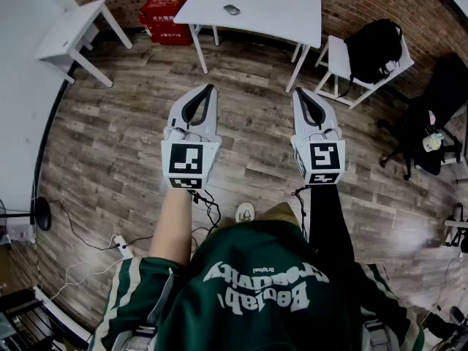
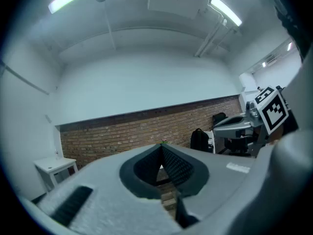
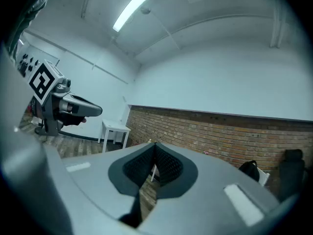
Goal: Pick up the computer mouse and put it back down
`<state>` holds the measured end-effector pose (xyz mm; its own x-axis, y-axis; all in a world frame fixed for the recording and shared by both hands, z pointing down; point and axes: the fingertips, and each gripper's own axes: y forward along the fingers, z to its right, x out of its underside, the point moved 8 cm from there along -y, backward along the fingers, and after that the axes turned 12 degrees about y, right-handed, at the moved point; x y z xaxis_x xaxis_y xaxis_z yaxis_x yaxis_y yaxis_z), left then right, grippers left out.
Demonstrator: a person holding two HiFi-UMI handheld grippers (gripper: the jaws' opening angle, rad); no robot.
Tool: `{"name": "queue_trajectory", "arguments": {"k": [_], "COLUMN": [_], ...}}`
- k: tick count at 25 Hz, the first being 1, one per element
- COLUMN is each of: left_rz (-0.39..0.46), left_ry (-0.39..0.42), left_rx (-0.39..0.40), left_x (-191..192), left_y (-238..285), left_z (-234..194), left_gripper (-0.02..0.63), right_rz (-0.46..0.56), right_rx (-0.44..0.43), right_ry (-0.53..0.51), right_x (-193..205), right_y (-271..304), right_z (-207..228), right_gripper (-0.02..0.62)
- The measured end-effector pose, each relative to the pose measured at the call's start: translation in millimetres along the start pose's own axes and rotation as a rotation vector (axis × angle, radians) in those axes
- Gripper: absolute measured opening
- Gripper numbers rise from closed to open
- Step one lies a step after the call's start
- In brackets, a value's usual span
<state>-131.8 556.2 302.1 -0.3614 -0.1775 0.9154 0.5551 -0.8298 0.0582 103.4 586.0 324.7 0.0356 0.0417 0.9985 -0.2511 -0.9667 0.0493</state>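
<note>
Left hand-held gripper (image 1: 211,88) and right hand-held gripper (image 1: 297,91): jaws fully together on both, nothing held, level and side by side. Computer mouse (image 1: 232,9) lies on the white tabletop (image 1: 281,14), well ahead of both.

The left gripper (image 2: 162,147) points level, its jaws closed tip to tip with nothing between them. Beyond runs a brick wall (image 2: 122,133) — a white side table (image 2: 55,166) at far left, a black backpack (image 2: 198,138) right of centre. The right gripper (image 2: 220,127) shows alongside at right, its marker cube (image 2: 270,107) uppermost.
</note>
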Motion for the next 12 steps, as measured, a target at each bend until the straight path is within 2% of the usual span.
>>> {"name": "queue_trajectory", "arguments": {"k": [7,12], "left_rz": [0.005,0.018], "left_ry": [0.016,0.009], "left_rx": [0.002,-0.013], "left_x": [-4,-7], "left_y": [-10,-19], "left_z": [-2,-9], "left_gripper": [0.006,0.006], "right_rz": [0.011,0.043], "right_rx": [-0.019,-0.015], "right_ry": [-0.001,0.05], "right_x": [0,-4], "right_y": [-3,-7], "right_z": [-12,-16], "right_gripper": [0.014,0.014]}}
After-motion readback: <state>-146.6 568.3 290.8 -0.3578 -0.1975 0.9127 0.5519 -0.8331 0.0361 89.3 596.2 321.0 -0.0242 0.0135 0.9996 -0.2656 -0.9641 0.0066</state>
